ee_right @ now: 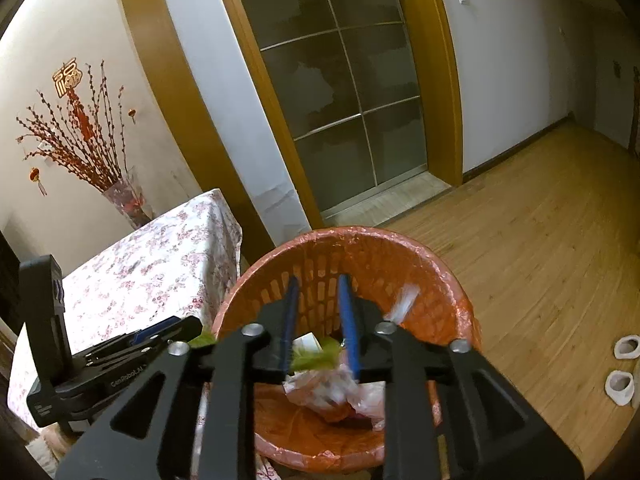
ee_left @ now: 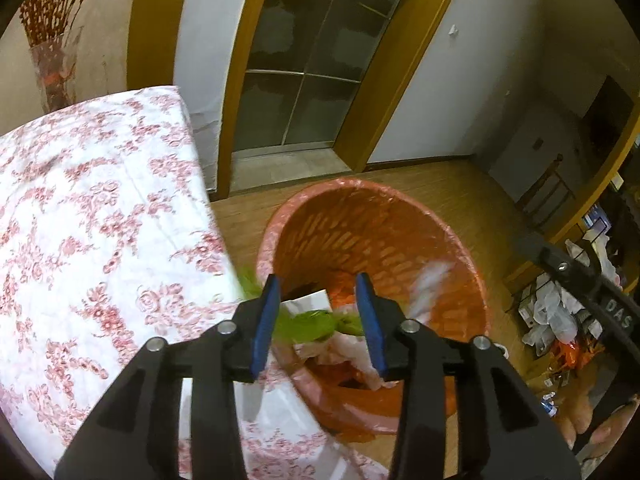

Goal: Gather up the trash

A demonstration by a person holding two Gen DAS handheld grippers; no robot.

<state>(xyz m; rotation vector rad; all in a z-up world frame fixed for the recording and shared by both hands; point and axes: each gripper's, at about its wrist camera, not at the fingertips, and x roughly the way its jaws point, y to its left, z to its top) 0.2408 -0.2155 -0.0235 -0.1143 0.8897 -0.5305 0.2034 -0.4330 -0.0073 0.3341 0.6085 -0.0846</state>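
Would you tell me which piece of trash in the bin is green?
The leafy scrap near the left gripper over the orange bin; the crumpled plastic is pale, the card white.

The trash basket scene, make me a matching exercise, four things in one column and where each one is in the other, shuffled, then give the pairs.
Things:
1. green leafy scrap
2. orange basket
3. vase of red branches
4. white rolls

Places:
A. on the wooden floor, right of the basket
B. behind the table's far corner, by the wall
C. on the floor beside the flowered table
D. over the basket, between the left gripper's fingers

Pairs: 1-D, 2-C, 3-B, 4-A
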